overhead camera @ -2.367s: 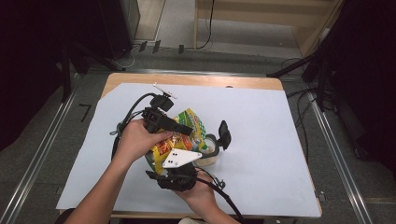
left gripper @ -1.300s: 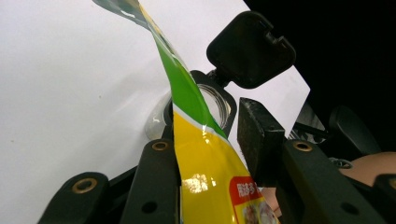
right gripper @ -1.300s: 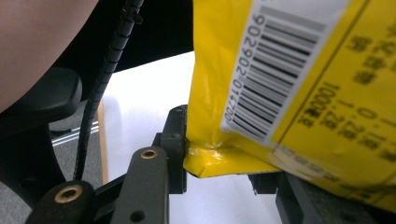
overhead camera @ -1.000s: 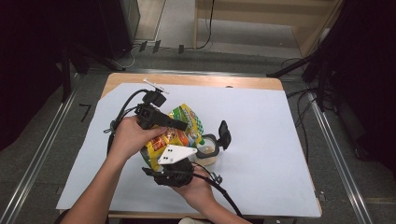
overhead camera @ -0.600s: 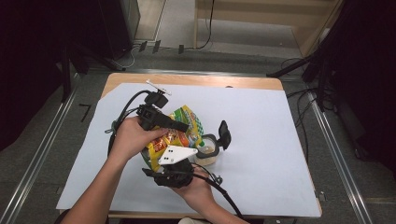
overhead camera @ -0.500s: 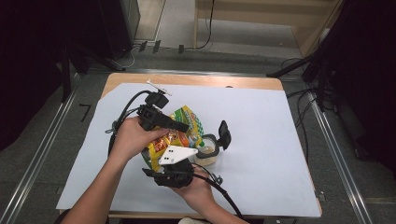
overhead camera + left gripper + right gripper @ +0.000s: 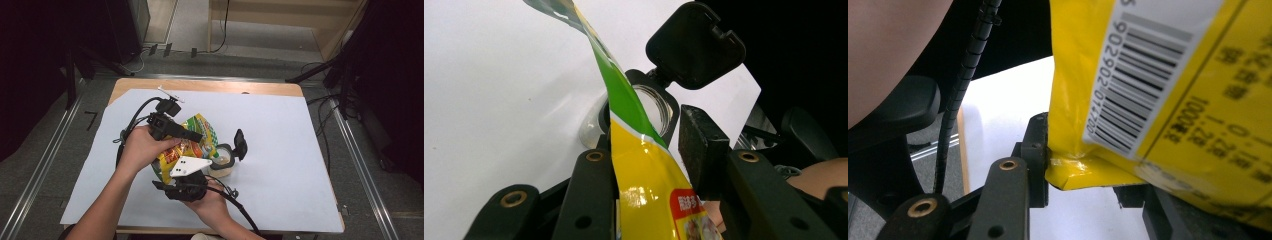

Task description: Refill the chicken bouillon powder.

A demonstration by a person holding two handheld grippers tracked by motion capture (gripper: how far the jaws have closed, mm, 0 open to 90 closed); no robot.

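A yellow and green snack bag [image 7: 196, 136] is held tilted above the table between both grippers. My left gripper [image 7: 192, 136] comes in from the left and is shut on the bag's [image 7: 644, 165] upper part. My right gripper [image 7: 179, 172], with its grey plate on top, grips the bag's lower corner [image 7: 1073, 175] from below. Right under the bag's green end stands a small clear jar [image 7: 223, 161] with its black flip lid [image 7: 241, 143] swung open; in the left gripper view the jar mouth [image 7: 659, 107] sits just behind the bag's edge.
A pale sheet [image 7: 280, 130] covers the wooden table [image 7: 210, 86]. Black cables [image 7: 131, 125] trail from the left gripper to the table's left side. Metal rails [image 7: 357, 165] run along both sides of the table.
The left hand and its gripper have shifted slightly up and left with the bag since the oldest frame; over the last second nothing has visibly moved.
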